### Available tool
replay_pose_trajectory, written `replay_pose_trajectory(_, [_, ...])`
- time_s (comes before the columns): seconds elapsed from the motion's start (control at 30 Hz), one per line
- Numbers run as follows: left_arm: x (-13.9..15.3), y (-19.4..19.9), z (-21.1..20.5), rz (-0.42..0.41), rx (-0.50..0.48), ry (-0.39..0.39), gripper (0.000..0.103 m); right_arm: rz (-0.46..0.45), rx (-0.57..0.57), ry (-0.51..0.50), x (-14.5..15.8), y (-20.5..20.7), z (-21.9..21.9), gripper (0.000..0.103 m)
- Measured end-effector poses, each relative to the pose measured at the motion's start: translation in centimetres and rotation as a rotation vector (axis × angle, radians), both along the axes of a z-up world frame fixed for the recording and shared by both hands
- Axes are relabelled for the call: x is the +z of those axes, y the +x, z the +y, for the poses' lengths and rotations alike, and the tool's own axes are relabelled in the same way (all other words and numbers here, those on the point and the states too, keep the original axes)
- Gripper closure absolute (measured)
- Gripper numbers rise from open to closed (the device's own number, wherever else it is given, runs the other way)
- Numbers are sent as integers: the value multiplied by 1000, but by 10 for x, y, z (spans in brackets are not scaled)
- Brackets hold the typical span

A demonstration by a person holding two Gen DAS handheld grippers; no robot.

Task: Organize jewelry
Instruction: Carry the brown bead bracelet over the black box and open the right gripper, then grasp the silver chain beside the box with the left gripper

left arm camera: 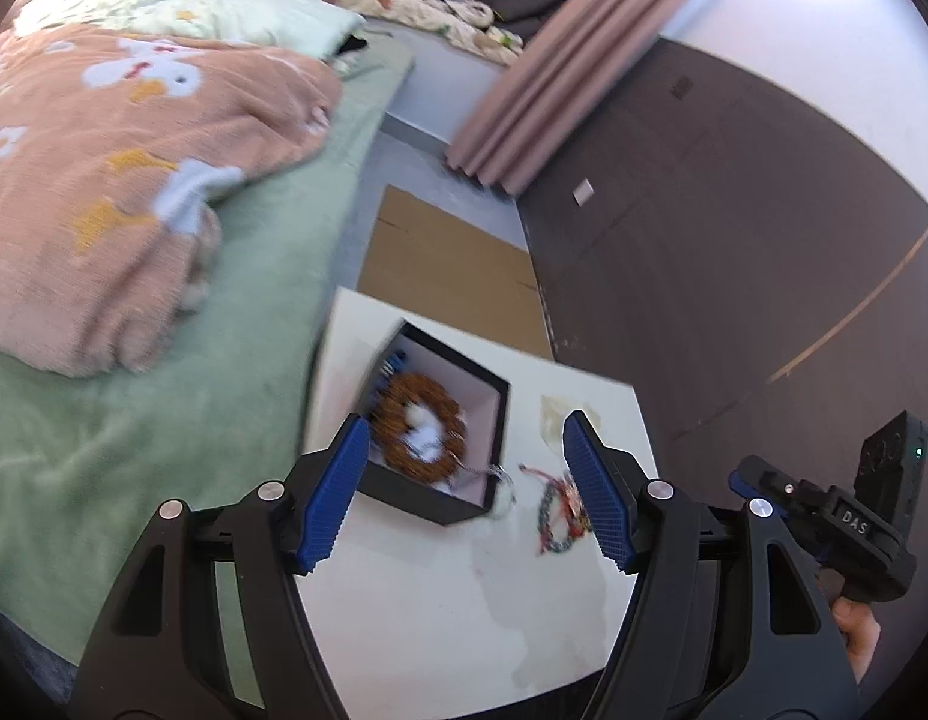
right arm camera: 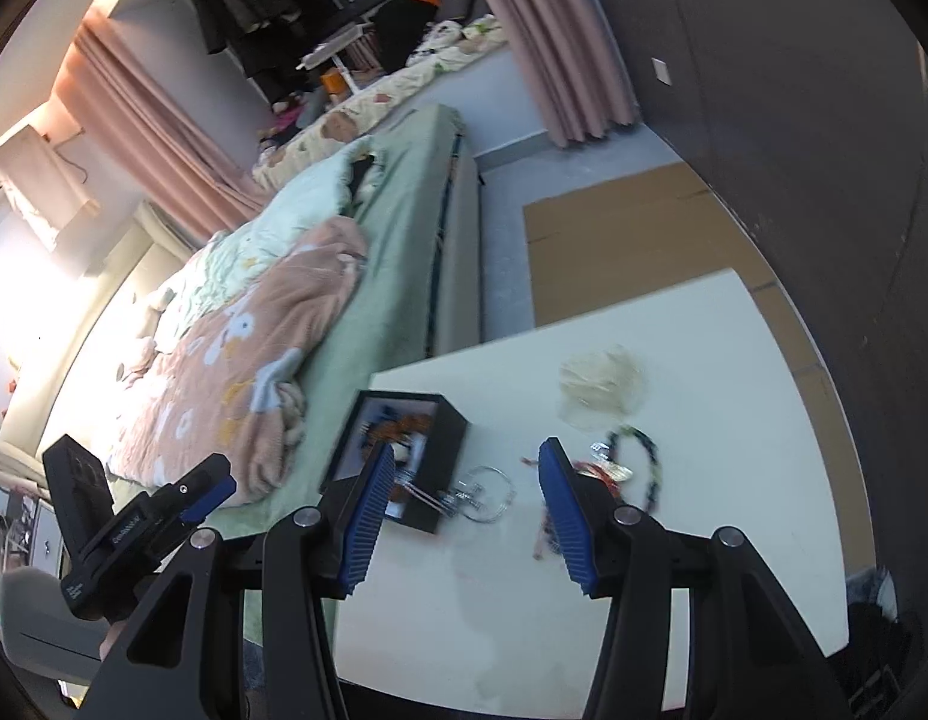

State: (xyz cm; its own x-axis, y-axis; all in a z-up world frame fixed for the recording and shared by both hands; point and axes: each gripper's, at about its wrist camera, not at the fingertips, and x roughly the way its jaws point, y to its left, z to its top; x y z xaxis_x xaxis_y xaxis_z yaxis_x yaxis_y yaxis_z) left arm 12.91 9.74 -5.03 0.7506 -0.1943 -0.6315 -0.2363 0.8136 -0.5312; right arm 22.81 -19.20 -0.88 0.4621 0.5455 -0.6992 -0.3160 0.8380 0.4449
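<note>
Our left tool [left arm camera: 467, 489] and right tool [right arm camera: 467, 516] hang spread, empty. Bracelets [right arm camera: 635, 468] lie loose mid-surface [right arm camera: 734, 390], beside the black box [left arm camera: 440, 510]. We advise pinching one strand only, squarely.

Both tools [left arm camera: 467, 492] [right arm camera: 467, 507] agape, empty

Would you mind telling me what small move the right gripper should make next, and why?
Probably lower the right gripper onto the silver bangle beside the black box. Its jaws stand open and empty, the bangle lies on the white table almost between them, still outside the box.
</note>
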Motion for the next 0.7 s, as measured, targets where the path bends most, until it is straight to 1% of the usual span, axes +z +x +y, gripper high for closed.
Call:
replay_pose_trajectory(0.17, [-10, 17, -29, 56, -54, 41, 36, 37, -25, 21, -25, 1, -23, 53])
replay_pose_trajectory(0.33, [-16, 41, -51, 123, -96, 120, 36, 69, -48, 43, -50, 3, -42, 53])
replay_pose_trajectory(0.5, [-32, 71, -70, 224, -150, 217, 36, 105, -70, 68, -78, 8, -54, 53])
replay_pose_trajectory(0.57, [-41, 81, -79, 261, -177, 271, 36, 115, -72, 72, -87, 9, -56, 53])
replay_pose_trajectory(0.7, [-54, 93, -91, 291, -212, 363, 36, 123, -64, 62, -102, 10, -55, 52])
